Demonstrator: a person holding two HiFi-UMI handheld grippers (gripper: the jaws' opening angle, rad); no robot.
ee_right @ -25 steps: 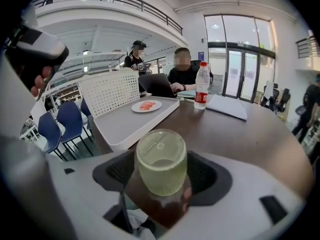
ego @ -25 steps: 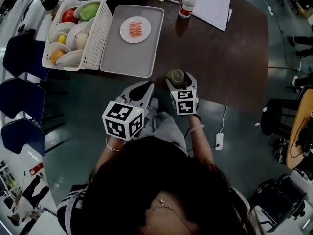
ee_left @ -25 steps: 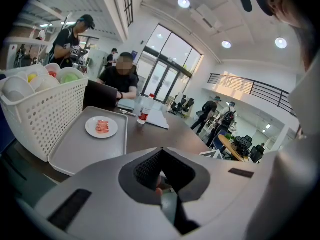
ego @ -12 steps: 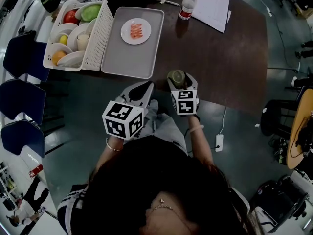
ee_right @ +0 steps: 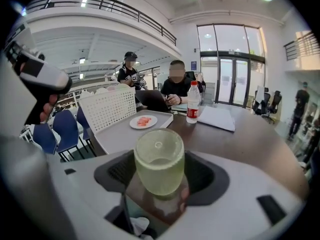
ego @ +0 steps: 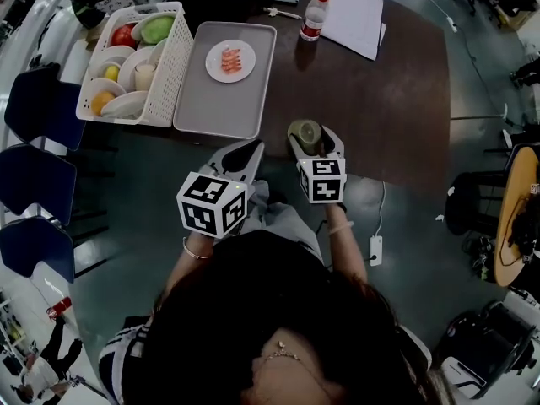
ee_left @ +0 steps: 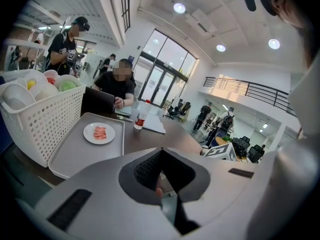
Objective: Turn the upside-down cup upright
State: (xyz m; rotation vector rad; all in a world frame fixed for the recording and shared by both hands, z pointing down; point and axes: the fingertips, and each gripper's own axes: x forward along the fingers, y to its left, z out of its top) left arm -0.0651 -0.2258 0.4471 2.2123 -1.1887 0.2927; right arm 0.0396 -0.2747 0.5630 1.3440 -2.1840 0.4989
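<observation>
The right gripper's [ee_right: 160, 181] fingers [ee_right: 120, 171] are closed on a pale green cup [ee_right: 159, 164], one pad on each side of its wall. The cup stands base-up between them, its mouth facing down and hidden. From above, the cup [ego: 305, 133] sits in the right gripper [ego: 314, 139] at the near edge of the dark worktop [ego: 396, 108]; I cannot tell whether its rim touches the surface.

The left gripper's [ee_left: 162, 171] fingers [ee_left: 145, 170] are pressed together with nothing between them. The left gripper [ego: 242, 154] hangs just left of the right one, near the worktop's near edge.

Farther off on the left lies a grey tray [ego: 211, 99] with a white plate [ego: 230, 62] of pink food. A white basket [ego: 173, 66] of dishes and fruit stands against the tray's left side. At the far side stand a bottle [ego: 312, 15] and sheets of paper [ego: 354, 19].
</observation>
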